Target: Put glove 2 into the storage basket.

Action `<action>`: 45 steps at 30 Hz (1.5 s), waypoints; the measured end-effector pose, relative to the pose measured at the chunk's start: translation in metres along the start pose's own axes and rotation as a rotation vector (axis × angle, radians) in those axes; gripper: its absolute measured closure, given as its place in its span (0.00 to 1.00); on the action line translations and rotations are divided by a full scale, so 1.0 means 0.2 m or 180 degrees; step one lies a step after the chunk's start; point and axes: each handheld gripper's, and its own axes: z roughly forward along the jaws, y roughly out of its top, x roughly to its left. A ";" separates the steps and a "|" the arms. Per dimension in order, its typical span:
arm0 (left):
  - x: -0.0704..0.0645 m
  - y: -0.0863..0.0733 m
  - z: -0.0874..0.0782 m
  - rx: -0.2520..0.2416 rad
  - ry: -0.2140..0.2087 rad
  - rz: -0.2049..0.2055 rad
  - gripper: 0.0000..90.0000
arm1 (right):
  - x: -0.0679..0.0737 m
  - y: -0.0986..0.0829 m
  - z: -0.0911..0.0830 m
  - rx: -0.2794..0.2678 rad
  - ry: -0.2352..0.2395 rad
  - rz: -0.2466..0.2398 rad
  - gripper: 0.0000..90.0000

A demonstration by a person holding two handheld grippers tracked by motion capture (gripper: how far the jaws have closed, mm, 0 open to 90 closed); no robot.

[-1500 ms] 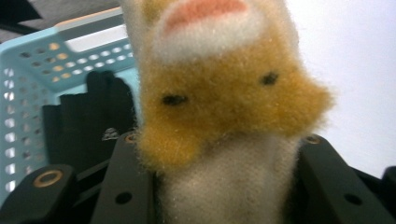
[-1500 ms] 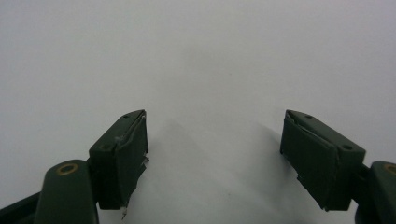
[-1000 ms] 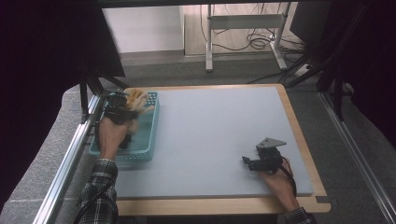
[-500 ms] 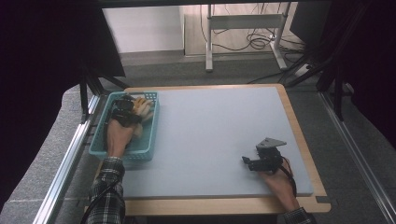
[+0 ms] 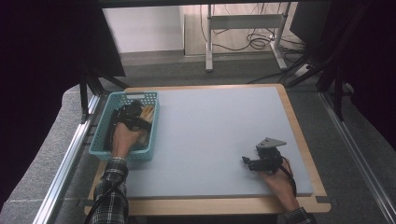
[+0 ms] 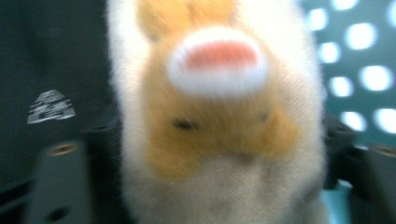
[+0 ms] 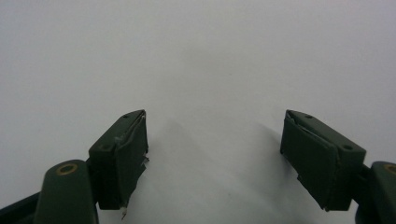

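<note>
1. Currently the left gripper (image 5: 135,115) is sitting inside the teal basket (image 5: 103,136) at the tabletop's left edge, jaws clamping a plush toy (image 6: 219,135), tan and white with a pink patch.
2. Toy is hanging at the basket's far end; whether it is resting on the floor yet, can't tell. Release looks like what is remaining.
3. Right gripper (image 5: 254,163) is idling near the front right corner on the bare grey tabletop (image 5: 215,135), jaws standing wide apart, gripping nothing.
4. Counting: one basket, one plush toy, two grippers.
</note>
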 end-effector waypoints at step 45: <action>0.05 -0.01 -0.01 -0.0183 0.0096 -0.0032 0.98 | 0.00 0.00 0.00 0.0001 -0.0002 0.0001 0.25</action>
